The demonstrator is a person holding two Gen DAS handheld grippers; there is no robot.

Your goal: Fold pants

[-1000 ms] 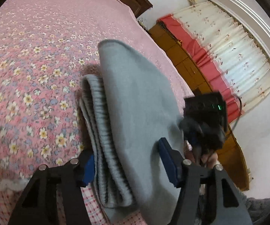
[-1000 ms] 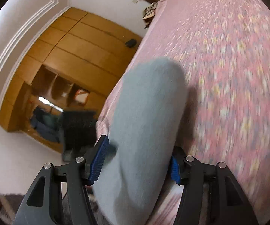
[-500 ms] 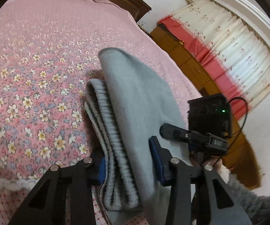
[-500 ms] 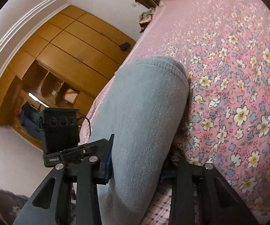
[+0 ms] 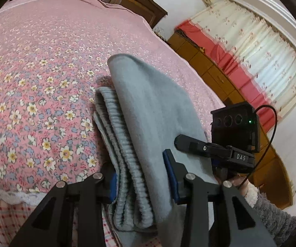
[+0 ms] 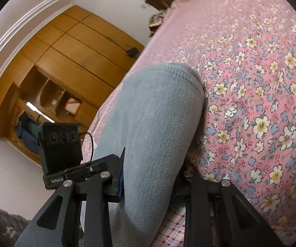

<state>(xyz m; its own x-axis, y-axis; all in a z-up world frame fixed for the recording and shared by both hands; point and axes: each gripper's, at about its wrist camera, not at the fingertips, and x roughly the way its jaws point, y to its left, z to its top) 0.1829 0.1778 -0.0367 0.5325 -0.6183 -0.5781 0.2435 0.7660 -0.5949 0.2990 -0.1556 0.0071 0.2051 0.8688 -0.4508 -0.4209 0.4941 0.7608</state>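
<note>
Both hand-held grippers, left (image 5: 140, 182) and right (image 6: 150, 183), pinch the folded grey pants (image 5: 148, 123) at the bed (image 5: 35, 82) edge; they should lower together, keeping layers aligned.

The folded pants (image 5: 148, 123) lie on the bed (image 5: 35, 72) at its near edge, clamped between the fingers of the left gripper (image 5: 141, 180) and of the right gripper (image 6: 150, 183), the two grippers side by side, with a wardrobe (image 6: 65, 61) beyond the bed's left side.
</note>
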